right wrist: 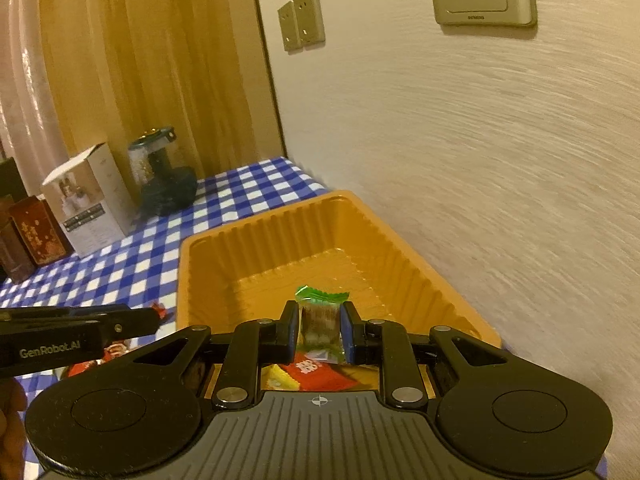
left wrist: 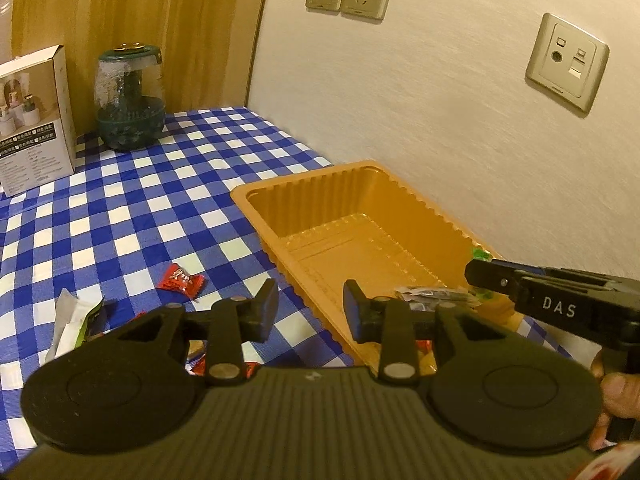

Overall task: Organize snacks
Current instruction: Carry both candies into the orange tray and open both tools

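Right tongs point(right wrist: 319, 330) clamped on green-wrapped candy point(right wrist: 322, 322) above orange tray point(right wrist: 256, 236), lower centre; left tongs point(left wrist: 310, 306) parted, empty. Few packets in tray; red candy point(left wrist: 180, 278) left on checked worktop point(left wrist: 132, 200).

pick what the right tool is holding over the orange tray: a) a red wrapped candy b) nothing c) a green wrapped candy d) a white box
c: in the right wrist view the right tool has its fingers closed on a green wrapped candy, held over the orange tray; the red wrapped candy lies on the checked cloth outside the tray.
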